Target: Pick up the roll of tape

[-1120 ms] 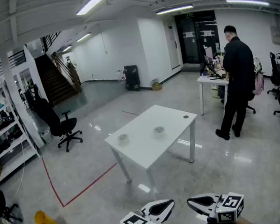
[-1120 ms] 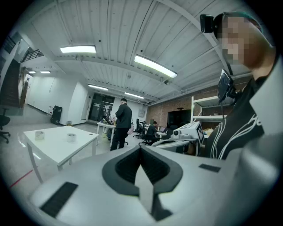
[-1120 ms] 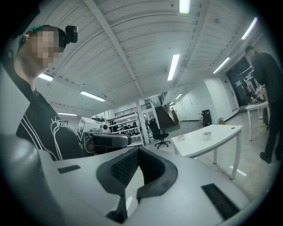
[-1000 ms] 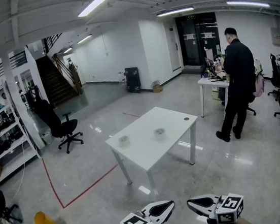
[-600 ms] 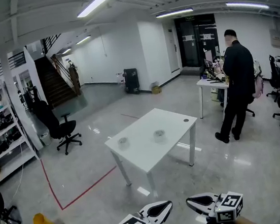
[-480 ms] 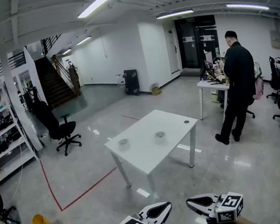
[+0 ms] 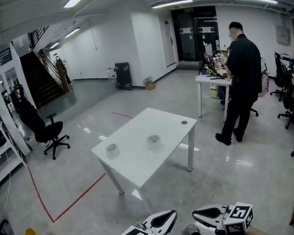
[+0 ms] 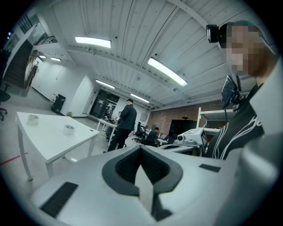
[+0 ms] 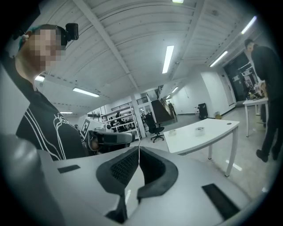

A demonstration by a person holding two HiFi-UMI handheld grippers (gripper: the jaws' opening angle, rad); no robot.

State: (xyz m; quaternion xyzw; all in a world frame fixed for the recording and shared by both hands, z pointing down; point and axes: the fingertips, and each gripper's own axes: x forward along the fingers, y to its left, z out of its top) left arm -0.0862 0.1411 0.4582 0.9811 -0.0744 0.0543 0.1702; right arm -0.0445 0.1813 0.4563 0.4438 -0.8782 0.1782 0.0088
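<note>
Your left gripper [image 7: 163, 220] and right gripper [image 7: 205, 215] sit side by side at the bottom edge of the head view, well short of the white table [image 7: 142, 163]. Jaws on each are pressed together, nothing between them. On the table you've got one roll of tape [image 7: 153, 141] near the middle and a second roll [image 7: 112, 150] toward the left corner, apart from each other. A person in dark clothes [image 7: 243, 69] stands by a desk [image 7: 206, 79] off to the right.
</note>
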